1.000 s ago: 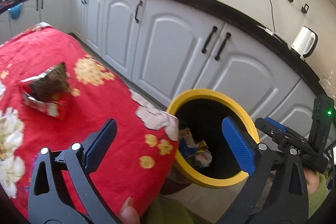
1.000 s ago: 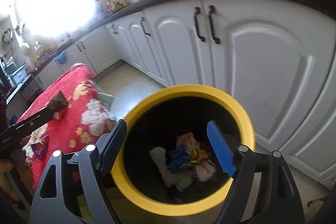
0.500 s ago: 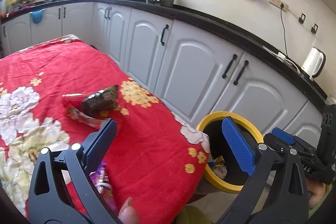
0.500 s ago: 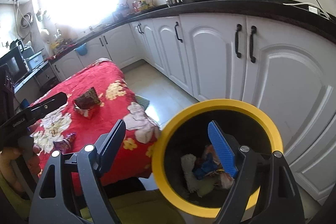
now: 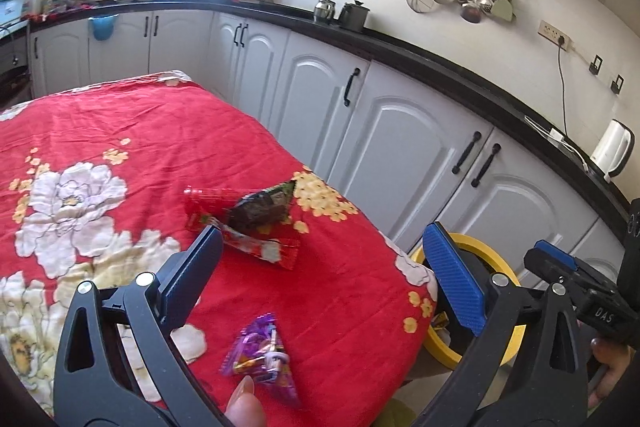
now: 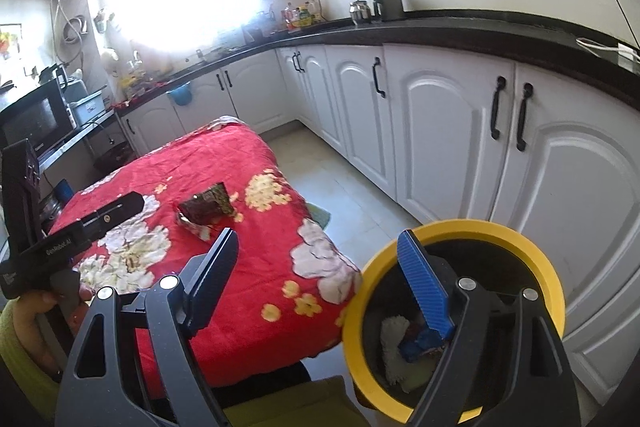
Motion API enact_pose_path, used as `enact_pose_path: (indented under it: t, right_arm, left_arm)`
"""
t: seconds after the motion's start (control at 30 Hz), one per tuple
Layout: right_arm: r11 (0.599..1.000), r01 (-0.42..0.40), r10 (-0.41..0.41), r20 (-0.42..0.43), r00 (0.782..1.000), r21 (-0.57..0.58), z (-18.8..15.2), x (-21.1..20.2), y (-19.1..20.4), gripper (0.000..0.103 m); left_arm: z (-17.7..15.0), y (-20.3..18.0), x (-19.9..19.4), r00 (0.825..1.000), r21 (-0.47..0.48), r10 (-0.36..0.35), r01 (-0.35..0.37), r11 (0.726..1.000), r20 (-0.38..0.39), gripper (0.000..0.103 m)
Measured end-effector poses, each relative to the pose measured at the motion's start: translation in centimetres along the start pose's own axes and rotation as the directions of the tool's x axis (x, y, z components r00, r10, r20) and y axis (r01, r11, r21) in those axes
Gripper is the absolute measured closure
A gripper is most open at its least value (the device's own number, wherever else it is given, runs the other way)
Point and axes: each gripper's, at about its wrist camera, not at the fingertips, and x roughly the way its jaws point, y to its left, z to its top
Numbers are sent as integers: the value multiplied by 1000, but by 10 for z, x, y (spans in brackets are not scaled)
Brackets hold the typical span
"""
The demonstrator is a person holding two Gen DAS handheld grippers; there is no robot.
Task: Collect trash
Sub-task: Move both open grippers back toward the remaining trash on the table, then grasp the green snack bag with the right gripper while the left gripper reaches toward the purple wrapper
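Left gripper is hovering wide open, empty, over two wrappers on the table. Right gripper is gaping empty beside the bin.

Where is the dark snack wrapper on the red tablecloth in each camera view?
Left wrist view: dark snack wrapper lies just left of centre, beyond the open fingers.
Right wrist view: it sits left of centre, mid-height, on the tablecloth.
Shared landmark: the yellow-rimmed bin, lower right in both.

Red floral tablecloth, yellow-rimmed bin
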Motion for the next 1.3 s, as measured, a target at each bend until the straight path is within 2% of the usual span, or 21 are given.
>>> enact_pose_path:
  t: [0.4, 0.67, 0.93, 1.17, 1.3]
  right_arm:
    - [998, -61, 61, 8, 998, -34, 20, 16, 32, 23]
    - [993, -101, 101, -16, 995, -53, 32, 39, 50, 23]
    - [985, -164, 159, -79, 984, -52, 44, 79, 68, 23]
    - [976, -213, 205, -166, 965, -36, 46, 126, 84, 23]
    - [972, -237, 233, -208, 950, 7, 46, 154, 90, 23]
  left_arm:
    - [1, 25, -13, 1000, -21, 22, -22, 1000, 5, 11]
    - [-3, 40, -19, 1000, -12, 20, -20, 1000, -16, 11]
    - [-13, 52, -17, 998, -14, 5, -6, 1000, -68, 11]
    - [-28, 54, -8, 989, 4, -32, 33, 999, -141, 11]
    - [-39, 56, -1, 982, -1, -49, 49, 999, -183, 18]
